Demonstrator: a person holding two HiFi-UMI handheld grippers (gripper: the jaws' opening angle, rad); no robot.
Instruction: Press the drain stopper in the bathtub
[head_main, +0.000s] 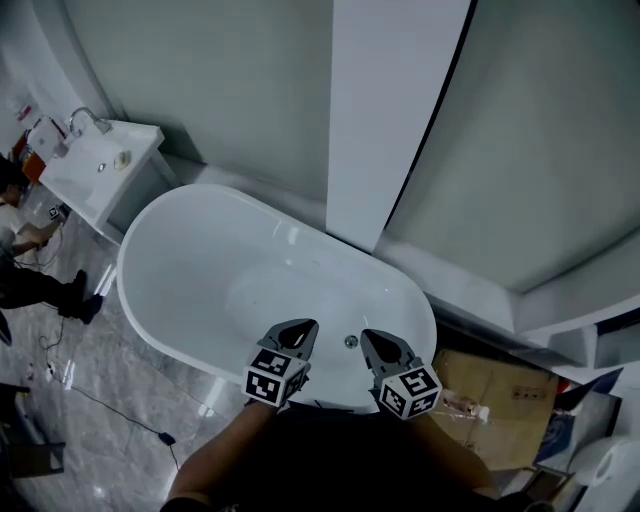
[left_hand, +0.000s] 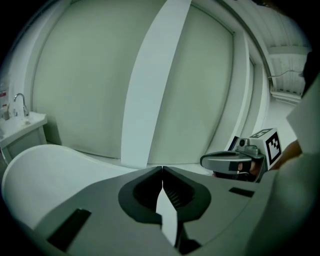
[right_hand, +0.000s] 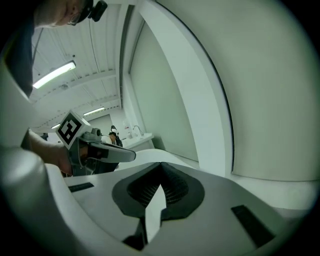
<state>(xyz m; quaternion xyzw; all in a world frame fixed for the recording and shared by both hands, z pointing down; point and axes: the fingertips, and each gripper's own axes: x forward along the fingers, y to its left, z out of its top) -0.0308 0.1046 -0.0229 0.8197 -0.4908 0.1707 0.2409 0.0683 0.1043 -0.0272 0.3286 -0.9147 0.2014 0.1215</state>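
Hand-held grippers closed, empty.

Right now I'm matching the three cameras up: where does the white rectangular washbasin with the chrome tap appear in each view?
Head view: the white rectangular washbasin sits upper left.
Left gripper view: far left edge, mid-height.
Right gripper view: small, left of centre, in the distance.
Shared landmark: the broad white upright wall panel, in all three.

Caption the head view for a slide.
Left tool and right tool, both shut, held over the white bathtub near its drain stopper.
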